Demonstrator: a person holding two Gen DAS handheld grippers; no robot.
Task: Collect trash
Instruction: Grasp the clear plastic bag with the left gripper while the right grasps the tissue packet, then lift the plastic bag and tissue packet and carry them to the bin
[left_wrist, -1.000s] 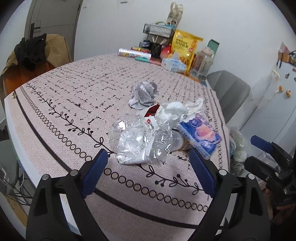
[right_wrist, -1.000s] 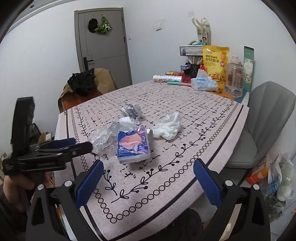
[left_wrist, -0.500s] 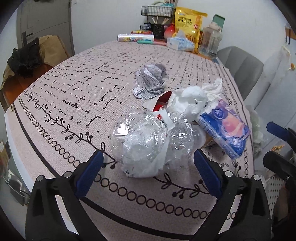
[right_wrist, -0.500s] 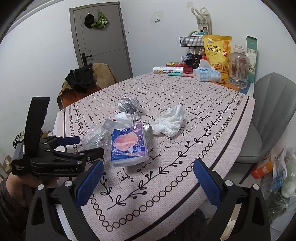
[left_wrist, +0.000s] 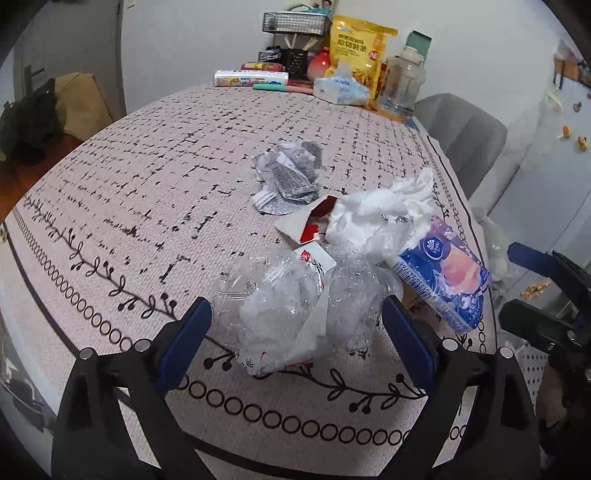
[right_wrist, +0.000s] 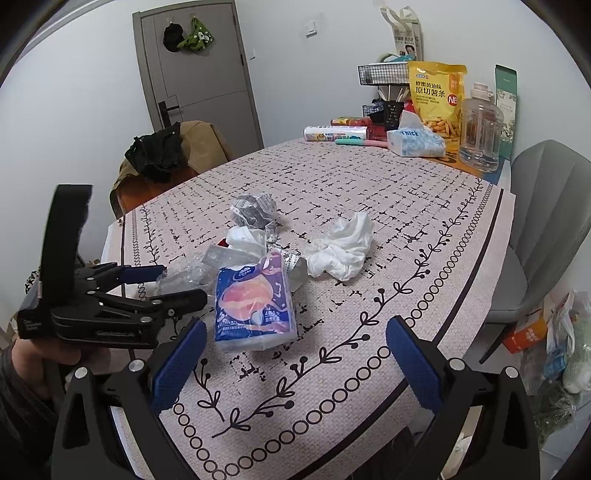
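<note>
Covering most of both views: table (right_wrist: 388, 206) under a pink patterned cloth, trash clustered near its near edge. Crushed clear plastic bottle (left_wrist: 295, 306) lying between the wide-spread fingers of the left gripper (left_wrist: 297, 332), pads not pressing it; jaws just eased slightly narrower. Blue tissue pack (right_wrist: 255, 306) just right of the bottle, ahead of the right gripper (right_wrist: 293, 358), fingers spread wide, holding nothing. Behind these: white crumpled tissue (right_wrist: 343, 247), crumpled printed paper (left_wrist: 291, 173), small red-and-white carton scrap (left_wrist: 310, 221).
</note>
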